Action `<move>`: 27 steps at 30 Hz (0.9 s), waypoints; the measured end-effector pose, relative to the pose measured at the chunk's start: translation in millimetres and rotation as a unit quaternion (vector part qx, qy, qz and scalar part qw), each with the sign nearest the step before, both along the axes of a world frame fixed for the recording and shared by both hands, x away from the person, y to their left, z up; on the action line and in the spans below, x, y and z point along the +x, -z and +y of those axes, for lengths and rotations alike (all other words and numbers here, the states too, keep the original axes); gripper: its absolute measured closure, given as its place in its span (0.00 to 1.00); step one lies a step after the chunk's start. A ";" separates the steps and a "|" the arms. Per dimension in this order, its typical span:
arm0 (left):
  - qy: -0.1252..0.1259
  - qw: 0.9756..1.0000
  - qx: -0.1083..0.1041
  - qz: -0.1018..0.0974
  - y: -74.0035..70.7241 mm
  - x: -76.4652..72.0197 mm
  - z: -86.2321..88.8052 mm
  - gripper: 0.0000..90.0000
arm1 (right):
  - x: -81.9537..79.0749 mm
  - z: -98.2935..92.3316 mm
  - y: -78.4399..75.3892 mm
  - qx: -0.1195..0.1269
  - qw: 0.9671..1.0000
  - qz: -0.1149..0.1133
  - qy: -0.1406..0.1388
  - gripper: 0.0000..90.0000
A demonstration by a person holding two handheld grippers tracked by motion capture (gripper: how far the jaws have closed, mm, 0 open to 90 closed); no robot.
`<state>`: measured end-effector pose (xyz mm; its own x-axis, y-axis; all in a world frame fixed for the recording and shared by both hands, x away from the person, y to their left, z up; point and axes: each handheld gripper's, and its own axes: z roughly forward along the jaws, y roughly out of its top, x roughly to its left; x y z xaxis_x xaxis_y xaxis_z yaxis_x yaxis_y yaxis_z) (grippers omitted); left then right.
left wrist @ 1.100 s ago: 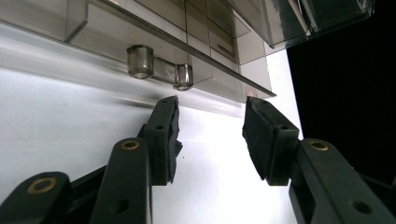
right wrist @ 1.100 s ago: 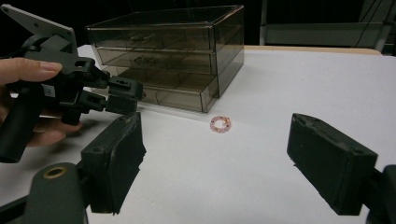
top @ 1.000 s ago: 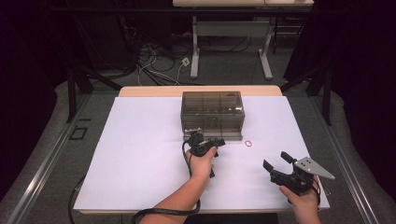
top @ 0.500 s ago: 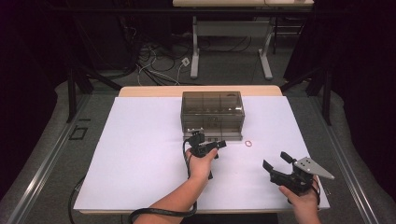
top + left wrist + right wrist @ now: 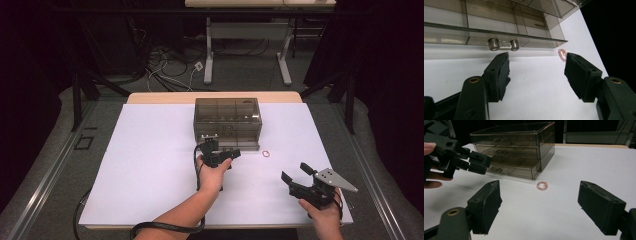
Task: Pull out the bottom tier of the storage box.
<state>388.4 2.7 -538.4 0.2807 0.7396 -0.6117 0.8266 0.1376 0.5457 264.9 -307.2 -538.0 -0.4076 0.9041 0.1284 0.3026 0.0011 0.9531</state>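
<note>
A smoky clear drawer box (image 5: 227, 120) with three drawers stands at the middle back of the white table. A small pink bead ring (image 5: 266, 154) lies on the table off its front right corner. My left gripper (image 5: 221, 151) hovers just in front of the box, open. Its jaws have just been opening and nothing is between them. In the left gripper view (image 5: 536, 58) they face the bottom drawer's clear handle (image 5: 503, 45), with the ring (image 5: 562, 54) by the right fingertip. My right gripper (image 5: 295, 171) is open and empty near the front right, aimed at the ring (image 5: 542, 185).
The white sheet (image 5: 150, 165) covers the table, with bare room left of the box. The right gripper view takes in the box (image 5: 519, 147) and the left gripper (image 5: 475, 161) at its front. Table legs and cables (image 5: 165, 65) stand on the floor beyond.
The left gripper's jaws stand a little wider apart than before. Both hands, the box and the ring have stayed where they were.
</note>
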 end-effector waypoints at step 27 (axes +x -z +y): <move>0.023 0.998 0.051 -0.015 -28.1 3.8 19.8 0.38 | -0.2 0.7 0.4 -0.001 1.000 0.003 0.000 0.20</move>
<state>392.2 22.4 -510.3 0.3317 0.7840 -0.5247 0.8143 0.0429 0.5788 264.6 -306.5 -538.4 -0.4076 0.9039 0.1296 0.3081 0.0025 0.9513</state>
